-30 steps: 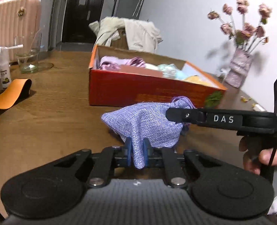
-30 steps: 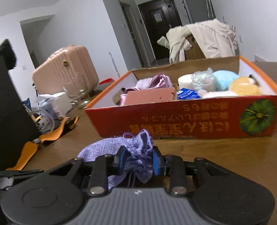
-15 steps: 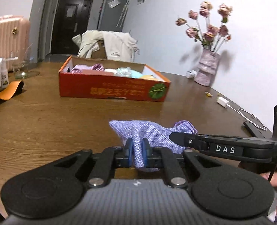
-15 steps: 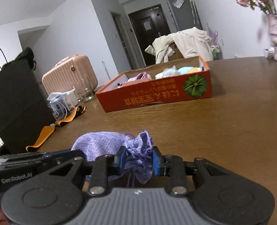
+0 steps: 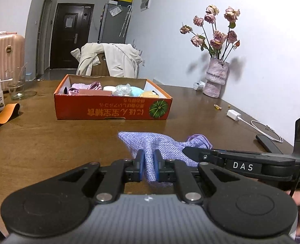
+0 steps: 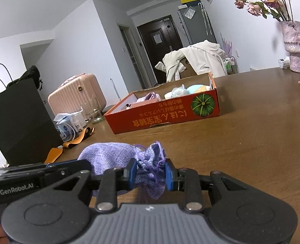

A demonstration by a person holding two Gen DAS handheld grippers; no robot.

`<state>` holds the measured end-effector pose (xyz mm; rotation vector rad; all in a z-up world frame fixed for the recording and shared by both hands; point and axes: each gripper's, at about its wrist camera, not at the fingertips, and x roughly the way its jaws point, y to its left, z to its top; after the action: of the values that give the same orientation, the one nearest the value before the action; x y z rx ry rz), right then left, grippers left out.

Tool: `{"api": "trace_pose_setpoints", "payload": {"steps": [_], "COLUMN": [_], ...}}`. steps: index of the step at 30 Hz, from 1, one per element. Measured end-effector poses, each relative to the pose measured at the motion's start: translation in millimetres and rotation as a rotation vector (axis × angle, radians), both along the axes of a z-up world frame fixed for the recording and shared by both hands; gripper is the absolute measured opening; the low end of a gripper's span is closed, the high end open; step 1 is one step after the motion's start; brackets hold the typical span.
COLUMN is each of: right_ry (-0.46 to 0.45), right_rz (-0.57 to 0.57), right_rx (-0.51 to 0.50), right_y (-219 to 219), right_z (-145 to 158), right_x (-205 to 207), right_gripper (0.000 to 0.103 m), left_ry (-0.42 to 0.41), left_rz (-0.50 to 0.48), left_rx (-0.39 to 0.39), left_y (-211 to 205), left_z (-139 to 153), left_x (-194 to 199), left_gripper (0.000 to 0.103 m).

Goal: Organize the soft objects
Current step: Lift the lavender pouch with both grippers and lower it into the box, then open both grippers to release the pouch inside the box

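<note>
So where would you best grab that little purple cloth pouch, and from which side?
By its two ends, one from each side, I'd say. The purple pouch is limp, so the left claw pinches a fold of its flat closed end while the right claw clamps the bunched drawstring neck, the firmest part. Held that way it hangs between them above the table.

Black paper bag point(image 6: 17, 118) cut off at left edge; box point(image 5: 113, 109) print unreadable.

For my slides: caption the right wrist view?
Both grippers pinch a lilac woven drawstring pouch over the wooden table.
</note>
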<state>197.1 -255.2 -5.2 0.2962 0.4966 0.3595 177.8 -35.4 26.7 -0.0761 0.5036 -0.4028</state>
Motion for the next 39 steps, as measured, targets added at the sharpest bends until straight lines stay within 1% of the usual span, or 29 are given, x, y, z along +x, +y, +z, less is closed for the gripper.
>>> {"api": "trace_pose_setpoints", "payload": {"steps": [4, 7, 11, 14, 17, 19, 22, 25, 26, 28, 30, 31, 32, 33, 34, 35, 36, 37, 39], "right_ry": [-0.015, -0.037, -0.069, -0.076, -0.045, 0.002, 0.045, 0.077, 0.103, 0.139, 0.145, 0.148, 0.147, 0.147, 0.151, 0.154, 0.153, 0.149, 0.132], "right_rz": [0.003, 0.016, 0.022, 0.010, -0.007, -0.009, 0.009, 0.002, 0.004, 0.022, 0.041, 0.044, 0.041, 0.035, 0.026, 0.019, 0.014, 0.017, 0.023], "right_rx": [-0.010, -0.021, -0.054, -0.078, -0.086, -0.094, -0.119, -0.190, -0.215, -0.251, -0.265, -0.273, -0.274, -0.276, -0.277, -0.274, -0.270, -0.269, -0.274], "right_y": [-3, -6, -7, -8, -10, -8, 6, 24, 31, 41, 46, 48, 48, 47, 45, 43, 42, 40, 39], "right_z": [11, 25, 44, 57, 60, 57, 48, 35, 29, 21, 16, 13, 13, 13, 13, 15, 19, 23, 34], "right_x": [22, 51, 109, 165, 225, 263, 304, 334, 342, 351, 351, 351, 350, 350, 352, 351, 349, 345, 336], "right_gripper": [0.028, 0.028, 0.028, 0.028, 0.028, 0.028, 0.028, 0.030, 0.031, 0.032, 0.036, 0.036, 0.040, 0.046, 0.048, 0.055, 0.057, 0.057, 0.061], "left_ry": [-0.012, -0.040, -0.053, -0.024, 0.025, 0.045, 0.043, 0.098, 0.098, 0.091, 0.093, 0.093, 0.095, 0.097, 0.098, 0.096, 0.092, 0.087, 0.066], "left_rz": [-0.022, -0.031, -0.052, -0.070, -0.060, -0.041, 0.008, 0.069, 0.092, 0.099, 0.105, 0.105, 0.108, 0.111, 0.111, 0.111, 0.109, 0.106, 0.103], "left_rx": [-0.010, 0.001, 0.006, 0.009, 0.030, 0.047, 0.092, 0.116, 0.141, 0.176, 0.193, 0.197, 0.194, 0.192, 0.190, 0.188, 0.190, 0.192, 0.192], "left_y": [-1, -1, -3, -7, -13, -16, -15, -8, -6, -4, 0, 2, 4, 6, 8, 9, 10, 9, 11], "left_z": [10, 22, 39, 46, 42, 38, 30, 15, 10, 3, -2, -4, -4, -4, -3, -1, 2, 6, 18], "left_x": [24, 57, 124, 187, 250, 285, 325, 364, 372, 379, 380, 379, 376, 374, 372, 369, 365, 361, 350], "left_gripper": [0.011, 0.011, 0.011, 0.011, 0.011, 0.011, 0.011, 0.012, 0.012, 0.013, 0.014, 0.017, 0.022, 0.025, 0.028, 0.029, 0.029, 0.029, 0.035]}}
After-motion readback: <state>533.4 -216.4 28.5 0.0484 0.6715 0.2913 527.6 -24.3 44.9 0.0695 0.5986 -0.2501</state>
